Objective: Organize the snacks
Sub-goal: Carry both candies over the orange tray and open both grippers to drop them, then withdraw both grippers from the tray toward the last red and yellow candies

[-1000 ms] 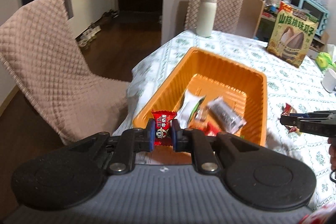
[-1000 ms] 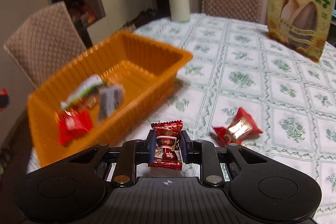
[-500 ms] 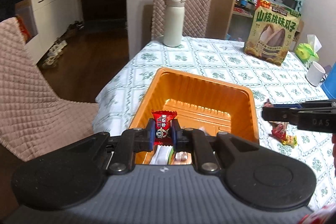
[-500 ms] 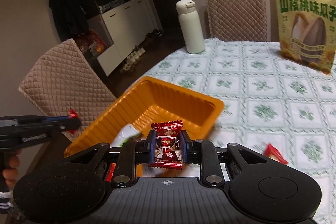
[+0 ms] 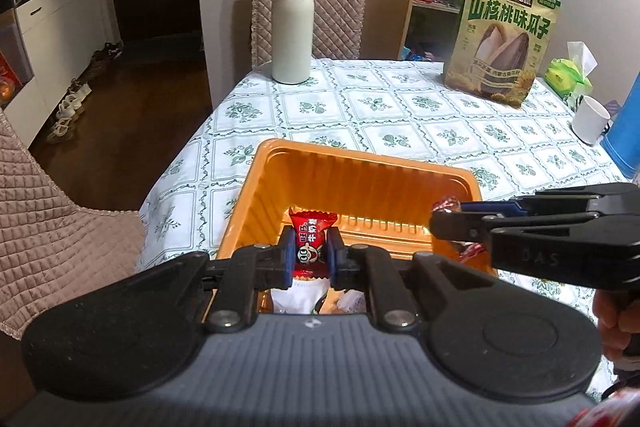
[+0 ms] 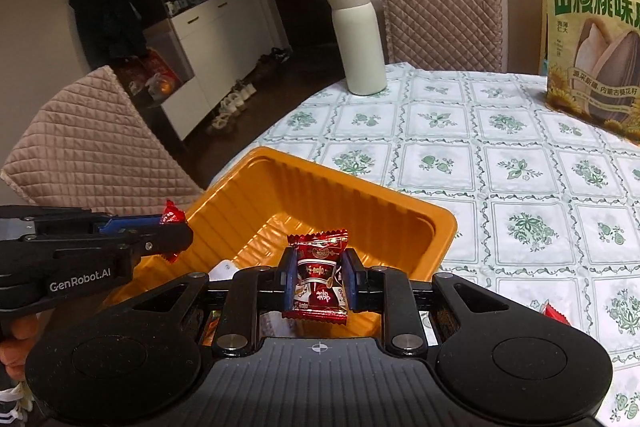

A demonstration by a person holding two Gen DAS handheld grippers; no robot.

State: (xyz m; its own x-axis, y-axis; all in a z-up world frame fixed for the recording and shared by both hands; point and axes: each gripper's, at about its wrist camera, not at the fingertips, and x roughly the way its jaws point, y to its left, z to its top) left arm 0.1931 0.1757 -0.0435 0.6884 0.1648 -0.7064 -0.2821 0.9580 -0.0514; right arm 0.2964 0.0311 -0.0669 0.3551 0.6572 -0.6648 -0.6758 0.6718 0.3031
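While both grippers hang over the ribbed orange plastic tray (image 5: 360, 169), the left gripper (image 5: 310, 254) pinches a bright red wrapped candy (image 5: 311, 241) and the right gripper (image 6: 318, 277) clamps a dark red foil-wrapped candy (image 6: 318, 277). White and clear packets (image 5: 298, 297) lie inside the tray, half hidden behind the left gripper. Beyond, on the green-patterned tablecloth (image 5: 400, 111), stand a cream flask (image 5: 291, 27) and a big sunflower-seed bag (image 5: 506, 41), well apart.

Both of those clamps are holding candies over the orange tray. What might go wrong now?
The right hand-held gripper and left hand-held gripper sit close together and might collide. The dark red candy hangs near the orange tray's right wall, so it may fall outside.
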